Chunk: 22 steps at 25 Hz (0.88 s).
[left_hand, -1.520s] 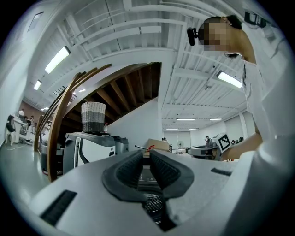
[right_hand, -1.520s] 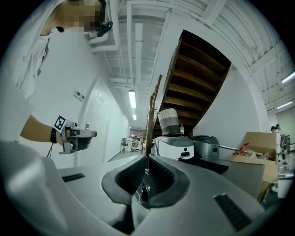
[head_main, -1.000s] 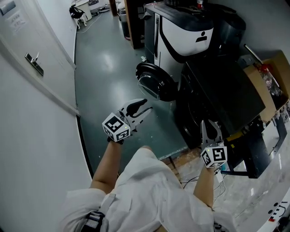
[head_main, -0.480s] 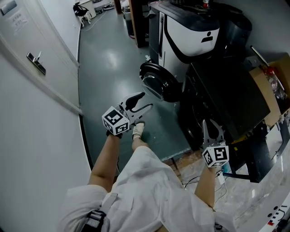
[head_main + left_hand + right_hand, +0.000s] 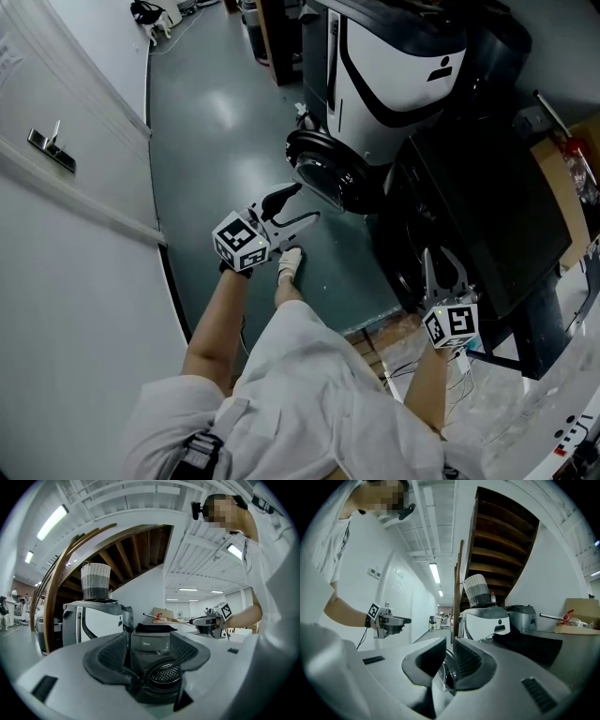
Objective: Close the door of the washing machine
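the door (image 5: 323,173) stands wide open, swung out over the floor (image 5: 216,122) from the dark washing machine (image 5: 149,644), so none of the closing is done. the left hand-held gripper (image 5: 305,202) is near the door, not touching it, jaws spread and just opening wider with nothing between them; the right hand-held gripper (image 5: 439,264) by the machine's front has just parted its jaws slightly, also empty. left to do, i judge: swing the door onto the drum opening (image 5: 164,672) and press it shut.

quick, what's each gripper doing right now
left gripper: open, jaws just opening, nothing between them
right gripper: slightly open, jaws just opening, nothing between them
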Each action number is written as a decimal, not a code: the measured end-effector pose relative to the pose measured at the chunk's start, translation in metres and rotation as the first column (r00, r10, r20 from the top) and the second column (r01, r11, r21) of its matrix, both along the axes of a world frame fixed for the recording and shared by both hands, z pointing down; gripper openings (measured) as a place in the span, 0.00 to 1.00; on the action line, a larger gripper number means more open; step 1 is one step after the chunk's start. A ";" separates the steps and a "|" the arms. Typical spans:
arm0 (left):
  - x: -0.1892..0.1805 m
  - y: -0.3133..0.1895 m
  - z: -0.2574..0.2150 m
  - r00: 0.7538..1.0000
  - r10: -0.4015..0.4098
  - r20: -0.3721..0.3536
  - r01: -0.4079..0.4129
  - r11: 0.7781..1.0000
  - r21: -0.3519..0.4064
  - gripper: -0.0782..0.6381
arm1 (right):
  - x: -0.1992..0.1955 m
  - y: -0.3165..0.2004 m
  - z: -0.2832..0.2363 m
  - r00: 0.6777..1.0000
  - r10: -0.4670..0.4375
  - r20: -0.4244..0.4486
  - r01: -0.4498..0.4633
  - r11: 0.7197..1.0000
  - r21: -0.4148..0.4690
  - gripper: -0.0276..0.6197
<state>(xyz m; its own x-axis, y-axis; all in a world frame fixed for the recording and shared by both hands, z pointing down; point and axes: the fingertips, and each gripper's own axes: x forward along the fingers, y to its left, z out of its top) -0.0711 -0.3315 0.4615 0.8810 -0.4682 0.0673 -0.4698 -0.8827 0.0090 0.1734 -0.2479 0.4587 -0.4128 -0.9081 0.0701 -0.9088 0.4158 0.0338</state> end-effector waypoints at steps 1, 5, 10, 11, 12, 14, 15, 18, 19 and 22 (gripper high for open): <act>-0.001 -0.012 0.005 1.000 0.019 0.021 -0.019 1.000 0.000 0.51 | -0.003 -0.009 0.004 1.000 0.008 0.006 -0.008 1.000 -0.009 0.14; -0.001 -0.061 0.022 0.993 0.089 0.077 -0.089 0.996 -0.011 0.51 | -0.018 -0.044 0.016 1.000 0.017 -0.004 -0.018 0.999 -0.035 0.20; 0.003 -0.123 0.046 0.976 0.159 0.146 -0.156 0.987 -0.037 0.53 | -0.029 -0.087 0.026 0.999 0.036 -0.004 -0.037 0.998 -0.044 0.25; 0.004 -0.134 0.052 0.972 0.173 0.156 -0.169 0.985 -0.044 0.53 | -0.030 -0.095 0.029 0.999 0.041 -0.003 -0.042 0.998 -0.046 0.25; 0.005 -0.145 0.057 0.968 0.187 0.168 -0.181 0.982 -0.051 0.54 | -0.032 -0.104 0.032 0.999 0.046 -0.001 -0.046 0.998 -0.048 0.25; 0.008 -0.166 0.071 0.957 0.214 0.195 -0.205 0.977 -0.067 0.54 | -0.036 -0.120 0.039 0.998 0.057 0.003 -0.057 0.997 -0.058 0.25; 0.008 -0.176 0.077 0.951 0.226 0.209 -0.215 0.974 -0.075 0.55 | -0.038 -0.128 0.042 0.998 0.060 0.005 -0.059 0.996 -0.064 0.25; 0.007 -0.206 0.098 0.931 0.260 0.256 -0.243 0.965 -0.097 0.56 | -0.048 -0.150 0.052 0.998 0.059 0.007 -0.058 0.995 -0.076 0.26; 0.007 -0.218 0.104 0.923 0.271 0.274 -0.252 0.962 -0.102 0.56 | -0.051 -0.159 0.056 0.998 0.057 0.008 -0.056 0.995 -0.078 0.26; 0.006 -0.247 0.129 0.890 0.308 0.336 -0.281 0.951 -0.128 0.57 | -0.058 -0.182 0.067 0.999 0.054 0.004 -0.053 0.994 -0.091 0.26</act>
